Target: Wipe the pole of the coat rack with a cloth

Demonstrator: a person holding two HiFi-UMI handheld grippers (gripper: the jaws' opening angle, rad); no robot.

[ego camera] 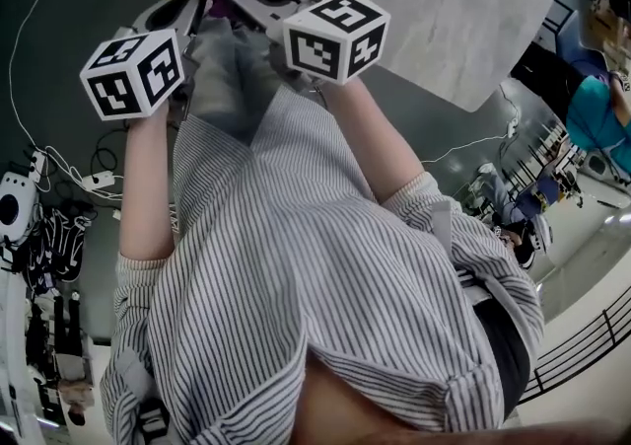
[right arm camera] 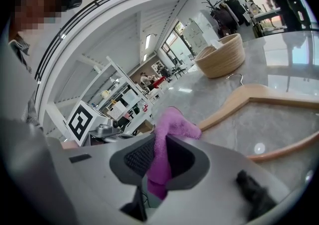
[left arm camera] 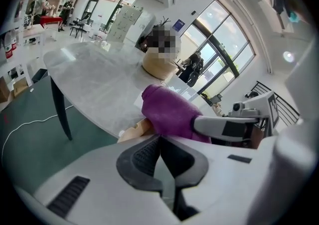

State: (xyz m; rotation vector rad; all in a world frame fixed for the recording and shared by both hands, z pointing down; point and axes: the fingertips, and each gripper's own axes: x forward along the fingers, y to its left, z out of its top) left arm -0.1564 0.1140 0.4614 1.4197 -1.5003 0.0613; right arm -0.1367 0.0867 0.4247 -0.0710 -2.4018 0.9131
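We hold purple cloth pinched in right gripper; left gripper closed, empty. Next: find pole, unseen here.

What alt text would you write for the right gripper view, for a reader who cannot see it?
The right tool is shut on a purple cloth, which sticks up between its jaws. Beyond it, a wooden hanger lies on a grey table, with a woven basket farther back.
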